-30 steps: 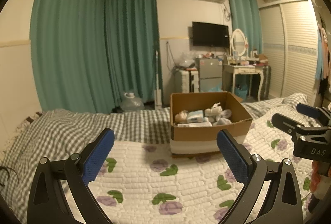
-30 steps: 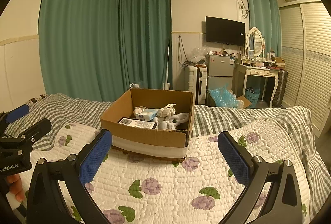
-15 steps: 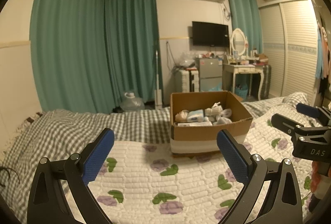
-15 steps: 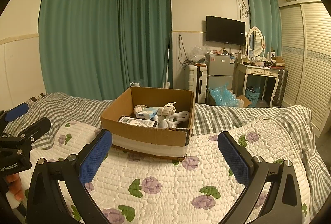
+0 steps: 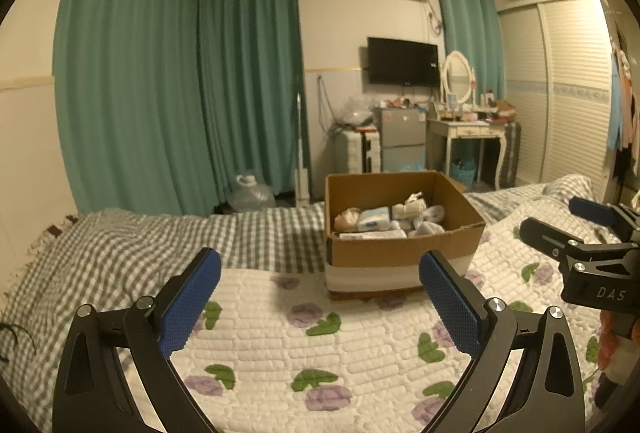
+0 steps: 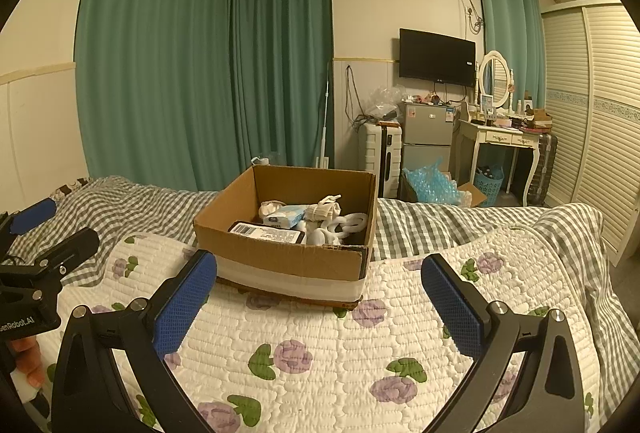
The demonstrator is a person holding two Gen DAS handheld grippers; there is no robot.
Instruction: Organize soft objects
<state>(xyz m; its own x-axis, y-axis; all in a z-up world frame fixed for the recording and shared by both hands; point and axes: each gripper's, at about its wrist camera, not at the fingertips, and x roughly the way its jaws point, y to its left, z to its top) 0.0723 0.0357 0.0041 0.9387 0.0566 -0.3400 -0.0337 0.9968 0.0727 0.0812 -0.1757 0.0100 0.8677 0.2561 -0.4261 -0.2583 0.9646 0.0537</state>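
A brown cardboard box stands on the bed, on a white quilt with purple flowers. Inside lie several soft items: a pale blue tissue pack, white socks or cloth bundles and a flat pack with a barcode label. My left gripper hovers open over the quilt, short of the box, nothing between its blue pads. My right gripper is likewise open and empty, just before the box's near wall. Each gripper shows at the other view's edge.
A grey checked blanket covers the bed beyond the quilt. Green curtains hang behind. Past the bed stand a small fridge, a white suitcase, a dressing table with a mirror and a wardrobe.
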